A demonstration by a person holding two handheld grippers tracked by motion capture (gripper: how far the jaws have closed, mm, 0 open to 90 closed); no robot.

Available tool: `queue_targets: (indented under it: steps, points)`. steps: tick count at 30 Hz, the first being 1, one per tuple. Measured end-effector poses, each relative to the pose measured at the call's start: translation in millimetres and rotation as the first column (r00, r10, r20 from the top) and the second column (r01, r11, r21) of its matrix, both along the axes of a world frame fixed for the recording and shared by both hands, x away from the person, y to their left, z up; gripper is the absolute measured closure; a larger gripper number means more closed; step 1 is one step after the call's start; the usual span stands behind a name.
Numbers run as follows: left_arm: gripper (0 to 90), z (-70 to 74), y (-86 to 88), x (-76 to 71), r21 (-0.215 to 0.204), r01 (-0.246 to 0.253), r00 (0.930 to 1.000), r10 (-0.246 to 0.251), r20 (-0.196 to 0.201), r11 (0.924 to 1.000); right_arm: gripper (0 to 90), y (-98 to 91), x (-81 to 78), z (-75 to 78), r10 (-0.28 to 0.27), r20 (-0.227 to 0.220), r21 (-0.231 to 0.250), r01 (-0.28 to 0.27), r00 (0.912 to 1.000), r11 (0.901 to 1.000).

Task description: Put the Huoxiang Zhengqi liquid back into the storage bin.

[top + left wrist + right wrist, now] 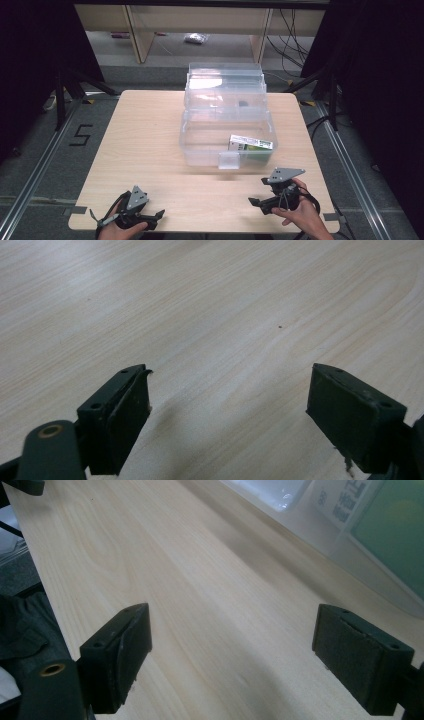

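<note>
A clear plastic storage box (200,150) stands open at the middle of the wooden table (145,145), its lid (225,82) tipped back. Inside, at the front right, lies a green and white carton (251,145), seen through the box wall as a green carton (395,530) in the right gripper view. My left gripper (159,216) rests at the table's front left, jaws wide apart over bare wood (230,390). My right gripper (254,202) lies at the front right, held by a hand, jaws spread wide and empty (232,645).
A clear latch tab (229,160) hangs on the box's front wall. The floor beside the table bears a "5" marking (80,135). Shelving legs (140,35) and cables (292,40) stand beyond the far edge. Dark tripod legs (62,95) flank both sides.
</note>
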State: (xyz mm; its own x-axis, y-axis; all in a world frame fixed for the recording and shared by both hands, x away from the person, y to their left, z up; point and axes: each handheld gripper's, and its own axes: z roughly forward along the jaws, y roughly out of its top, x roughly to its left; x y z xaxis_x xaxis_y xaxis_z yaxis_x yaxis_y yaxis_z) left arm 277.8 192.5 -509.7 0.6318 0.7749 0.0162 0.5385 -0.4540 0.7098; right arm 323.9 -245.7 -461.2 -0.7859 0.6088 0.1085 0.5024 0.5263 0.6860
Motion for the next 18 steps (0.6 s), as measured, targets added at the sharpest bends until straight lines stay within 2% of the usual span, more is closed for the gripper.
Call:
queue_targets:
  steps: [3, 5, 8, 9, 10, 11, 13, 15, 16, 17, 18]
  points:
    - [16.6, 0.3, 0.1, -0.2, 0.003, -0.001, 1.0, 0.001, -0.002, 1.0, 16.9, -1.9, 0.4, -4.0, 0.011, 0.024, -0.015, -0.011, 0.9997, 0.9998]
    - [16.6, 0.0, 0.0, 0.0, 0.0, 0.0, 1.0, 0.0, 0.001, 1.0, 16.9, -1.6, -2.5, -6.1, -0.009, -0.006, -0.021, 0.009, 0.9999, 0.9997]
    - [16.6, 0.5, -0.1, -0.5, -0.001, -0.002, 1.0, 0.002, 0.0, 1.0, 16.7, -3.9, -3.0, -9.3, -0.003, 0.019, -0.028, 0.004, 0.9998, 0.9996]
    - [16.6, 0.5, 0.0, -0.4, 0.002, -0.001, 1.0, 0.001, 0.0, 1.0, 16.7, -4.1, -4.3, -10.1, -0.009, 0.01, -0.028, 0.009, 0.9999, 0.9996]
    - [16.6, 0.7, 0.1, -0.2, 0.008, 0.0, 1.0, 0.0, -0.004, 1.0, 16.7, -4.2, -3.3, -12.7, 0.003, 0.025, -0.017, -0.003, 0.9997, 0.9999]
    - [16.6, 1.0, 0.1, -0.3, 0.009, 0.0, 1.0, 0.001, -0.006, 1.0, 16.6, -4.7, -5.8, -12.3, -0.019, 0.011, -0.022, 0.019, 0.9998, 0.9996]
    - [16.6, 0.5, -0.1, -0.4, 0.003, -0.001, 1.0, 0.001, -0.001, 1.0, 16.5, -6.0, -7.6, -13.3, -0.014, 0.01, -0.048, 0.015, 0.9998, 0.9987]
    - [16.6, 0.7, -0.1, -0.5, 0.002, -0.002, 1.0, 0.002, 0.001, 1.0, 16.4, -7.2, -8.1, -16.7, -0.014, 0.036, -0.052, 0.016, 0.9992, 0.9985]
    - [16.6, 0.7, 0.1, -0.4, 0.005, -0.001, 1.0, 0.001, 0.001, 1.0, 16.4, -8.4, -9.8, -15.2, -0.017, 0.017, -0.066, 0.018, 0.9997, 0.9976]
    - [16.6, 0.8, 0.2, -0.4, 0.006, -0.001, 1.0, 0.001, 0.001, 1.0, 16.4, -7.9, -11.6, -16.9, -0.034, 0.02, -0.057, 0.035, 0.9992, 0.9978]
    - [16.6, 0.8, 0.0, -0.4, 0.005, -0.002, 1.0, 0.002, 0.001, 1.0, 16.4, -10.1, -11.4, -15.5, -0.026, 0.02, -0.078, 0.027, 0.9995, 0.9966]
